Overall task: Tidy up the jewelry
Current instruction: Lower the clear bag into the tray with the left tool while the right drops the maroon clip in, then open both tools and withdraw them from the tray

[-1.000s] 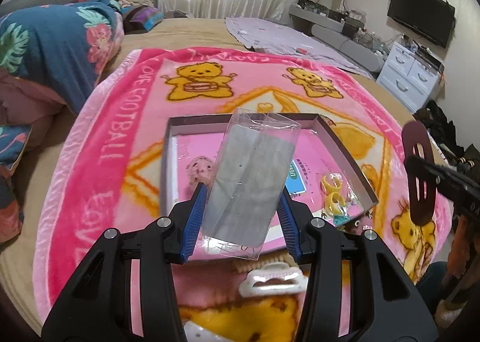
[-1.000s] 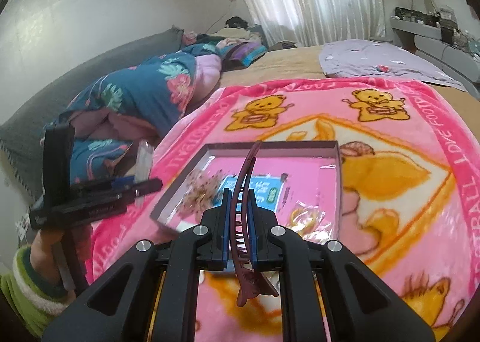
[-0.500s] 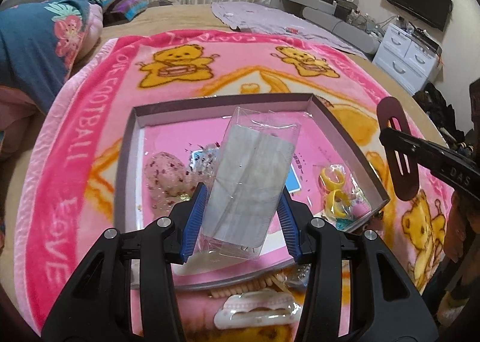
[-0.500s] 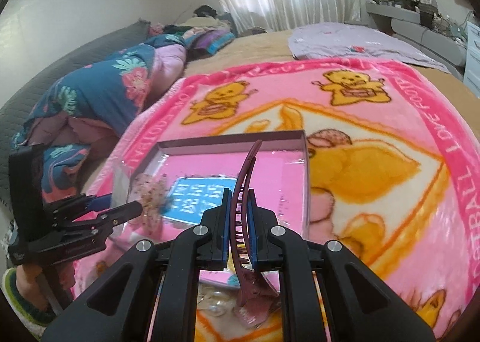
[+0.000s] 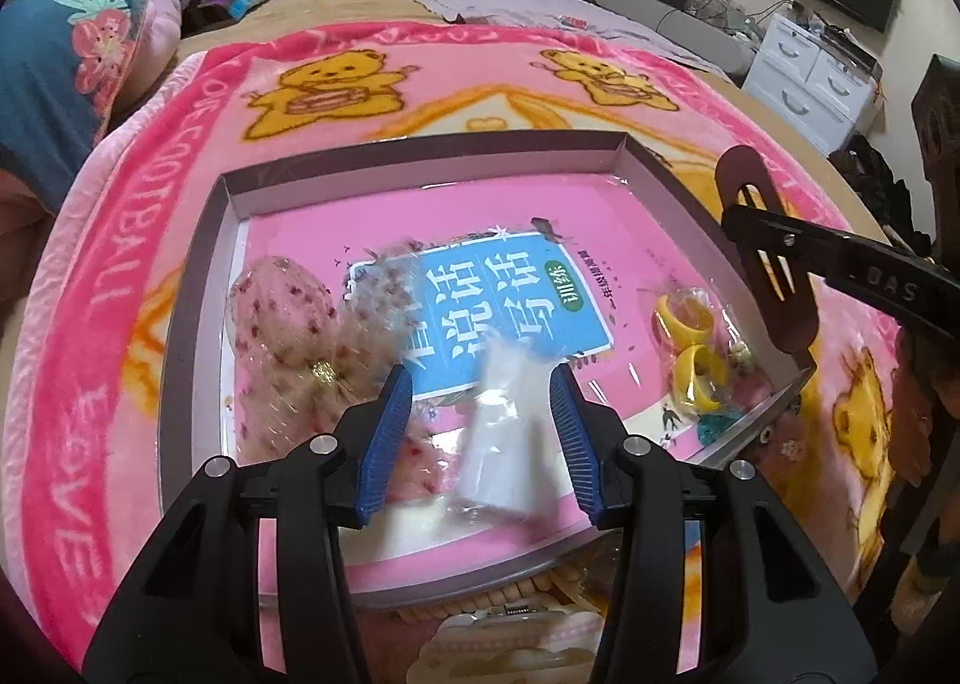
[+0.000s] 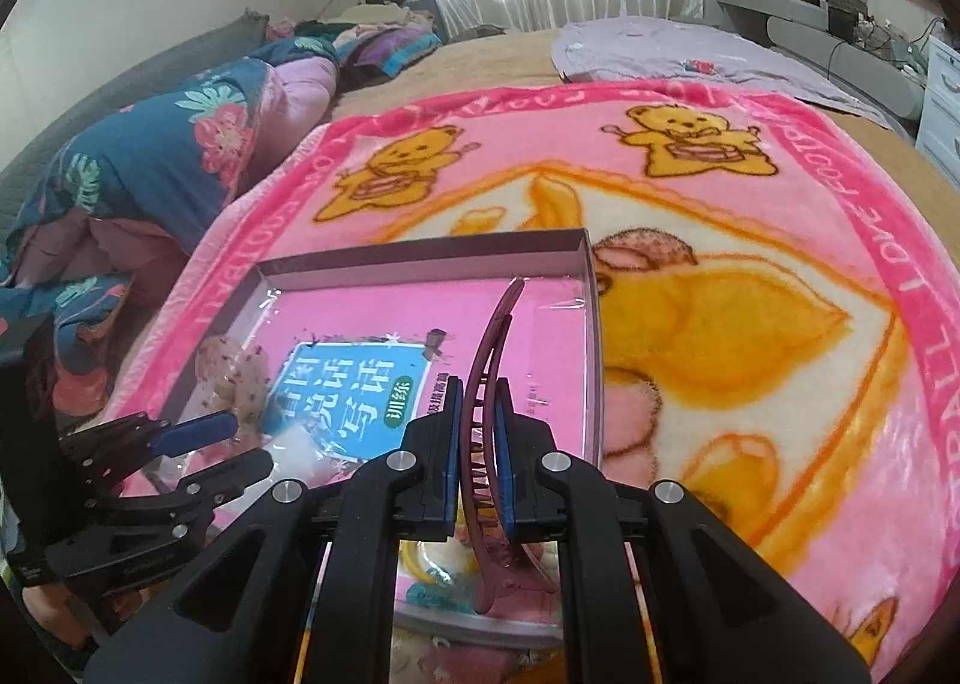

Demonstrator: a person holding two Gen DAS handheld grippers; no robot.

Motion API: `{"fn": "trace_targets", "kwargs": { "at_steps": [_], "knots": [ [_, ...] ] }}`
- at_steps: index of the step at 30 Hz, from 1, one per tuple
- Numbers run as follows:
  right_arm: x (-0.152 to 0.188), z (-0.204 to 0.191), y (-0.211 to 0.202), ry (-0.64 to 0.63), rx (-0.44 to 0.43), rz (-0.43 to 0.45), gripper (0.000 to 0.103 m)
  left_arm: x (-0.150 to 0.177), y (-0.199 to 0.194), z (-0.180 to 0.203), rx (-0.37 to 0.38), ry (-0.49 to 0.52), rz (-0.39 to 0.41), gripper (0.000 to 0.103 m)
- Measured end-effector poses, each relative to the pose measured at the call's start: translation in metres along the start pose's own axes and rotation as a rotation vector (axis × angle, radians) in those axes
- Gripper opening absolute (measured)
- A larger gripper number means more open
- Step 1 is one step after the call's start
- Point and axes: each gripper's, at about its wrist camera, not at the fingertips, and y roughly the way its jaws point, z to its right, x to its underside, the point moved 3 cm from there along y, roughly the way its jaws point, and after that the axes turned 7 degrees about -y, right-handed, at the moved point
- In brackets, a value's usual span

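The left tool (image 5: 480, 438) stands apart above the tray (image 5: 432, 150) on the bed, and the blurred clear packet (image 5: 504, 444) between its fingers looks released, so the drop-off step seems in hand. The right tool (image 6: 479, 444) is clamped on the maroon hair clip (image 6: 489, 360) over the tray's right side; next it likely needs lowering into a bare spot and opening.

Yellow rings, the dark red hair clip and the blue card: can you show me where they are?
yellow rings (image 5: 696, 378), left wrist view, on the nearer ring's band.
dark red hair clip (image 6: 489, 360), right wrist view, on its curved spine.
blue card (image 5: 504, 300), left wrist view, on its printed middle.
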Motion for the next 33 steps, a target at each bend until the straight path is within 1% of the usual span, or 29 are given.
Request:
{"fn": "trace_targets", "kwargs": {
  "at_steps": [6, 9, 12, 14, 15, 16, 18, 20, 22, 25, 26, 27, 28, 29, 31, 32, 33],
  "knots": [
    [0.009, -0.003, 0.013, -0.016, 0.019, -0.035, 0.009, 0.0, -0.005, -0.004, -0.004, -0.01, 0.0, 0.041],
    [0.011, -0.001, 0.014, -0.004, 0.018, -0.039, 0.01, -0.001, -0.01, -0.005, -0.007, -0.018, 0.002, 0.045],
    [0.012, 0.002, 0.01, 0.009, 0.013, -0.029, 0.015, -0.002, -0.014, -0.006, -0.012, -0.022, 0.0, 0.048],
    [0.012, 0.003, 0.003, 0.015, 0.018, -0.013, 0.021, -0.002, -0.017, -0.007, -0.012, -0.026, 0.001, 0.049],
    [0.012, 0.004, 0.0, 0.021, 0.013, -0.005, 0.027, -0.003, -0.021, -0.007, -0.011, -0.029, 0.003, 0.05],
    [0.012, 0.005, -0.006, 0.031, 0.004, 0.009, 0.03, -0.004, -0.023, -0.008, -0.01, -0.03, 0.007, 0.051],
    [0.011, 0.005, -0.016, 0.041, -0.006, 0.036, 0.035, -0.007, -0.031, -0.008, -0.01, -0.032, 0.021, 0.054],
    [0.01, 0.004, -0.029, 0.041, -0.009, 0.064, 0.038, -0.009, -0.04, -0.009, -0.008, -0.038, 0.038, 0.058],
    [0.01, 0.003, -0.041, 0.037, -0.007, 0.087, 0.048, -0.011, -0.047, -0.01, -0.009, -0.045, 0.049, 0.061],
    [0.01, 0.0, -0.062, 0.024, -0.003, 0.13, 0.056, -0.014, -0.061, -0.013, -0.008, -0.059, 0.075, 0.068],
    [0.01, 0.0, -0.066, 0.024, -0.003, 0.137, 0.058, -0.015, -0.066, -0.013, -0.007, -0.062, 0.085, 0.069],
    [0.011, 0.0, -0.074, 0.024, -0.002, 0.15, 0.061, -0.016, -0.071, -0.013, -0.005, -0.065, 0.097, 0.072],
    [0.011, -0.001, -0.078, 0.024, 0.0, 0.158, 0.065, -0.017, -0.077, -0.014, -0.007, -0.072, 0.112, 0.08],
    [0.011, -0.001, -0.085, 0.024, 0.004, 0.171, 0.067, -0.018, -0.081, -0.014, -0.009, -0.076, 0.121, 0.087],
    [0.012, -0.002, -0.095, 0.028, 0.001, 0.191, 0.073, -0.019, -0.091, -0.015, -0.014, -0.084, 0.143, 0.09],
    [0.013, -0.002, -0.098, 0.032, 0.0, 0.197, 0.074, -0.019, -0.095, -0.016, -0.016, -0.088, 0.151, 0.093],
    [0.014, -0.002, -0.103, 0.034, 0.003, 0.201, 0.075, -0.019, -0.1, -0.017, -0.019, -0.091, 0.159, 0.093]
  ]
}}
